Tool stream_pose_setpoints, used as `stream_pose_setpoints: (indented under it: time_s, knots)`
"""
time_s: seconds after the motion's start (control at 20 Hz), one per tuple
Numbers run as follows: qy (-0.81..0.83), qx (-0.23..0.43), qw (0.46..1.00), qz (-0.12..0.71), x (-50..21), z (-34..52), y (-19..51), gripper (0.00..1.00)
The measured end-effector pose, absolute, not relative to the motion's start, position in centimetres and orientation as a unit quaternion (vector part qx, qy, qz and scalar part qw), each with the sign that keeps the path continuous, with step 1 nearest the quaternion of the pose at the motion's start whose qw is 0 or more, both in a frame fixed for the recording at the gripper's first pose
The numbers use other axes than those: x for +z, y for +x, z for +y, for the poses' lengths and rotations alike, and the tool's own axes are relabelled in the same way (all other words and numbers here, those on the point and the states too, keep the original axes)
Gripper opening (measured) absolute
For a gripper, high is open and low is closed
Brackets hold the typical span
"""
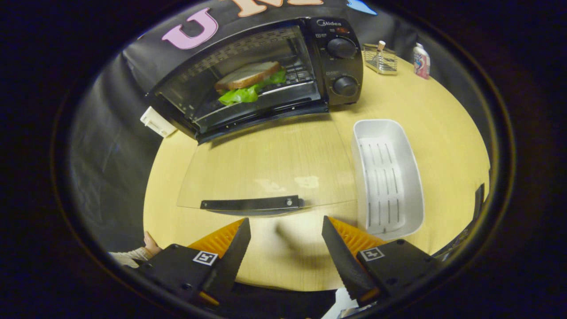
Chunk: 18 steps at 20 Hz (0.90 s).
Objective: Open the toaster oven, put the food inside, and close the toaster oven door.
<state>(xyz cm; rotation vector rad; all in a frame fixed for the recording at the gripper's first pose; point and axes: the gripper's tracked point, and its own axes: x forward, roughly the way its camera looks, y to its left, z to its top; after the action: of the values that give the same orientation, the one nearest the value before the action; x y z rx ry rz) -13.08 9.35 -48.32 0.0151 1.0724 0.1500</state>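
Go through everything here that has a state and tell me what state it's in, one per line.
Toaster oven: open.
Glass door: folded down flat toward the gripper, handle just ahead of the jaws.
Sandwich: inside the oven, on the rack.
White basket: empty, on the table beside the door.
Gripper: jaws open, holding nothing.

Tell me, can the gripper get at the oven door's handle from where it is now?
Probably yes. The gripper is open, and the door handle lies just ahead of its fingers, nothing between them. The white tray sits off to the side, clear of that path.
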Motion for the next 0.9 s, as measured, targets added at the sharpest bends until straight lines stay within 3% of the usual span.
stream_pose_setpoints:
  time_s: [0.35, 0.9]
  knots:
    - [0.017, 0.069, 0.871, 0.487, -46.8, 9.7, -12.3, 0.99]
    - [0.121, 0.089, 0.922, 0.356, -36.0, 12.9, -5.6, 1.00]
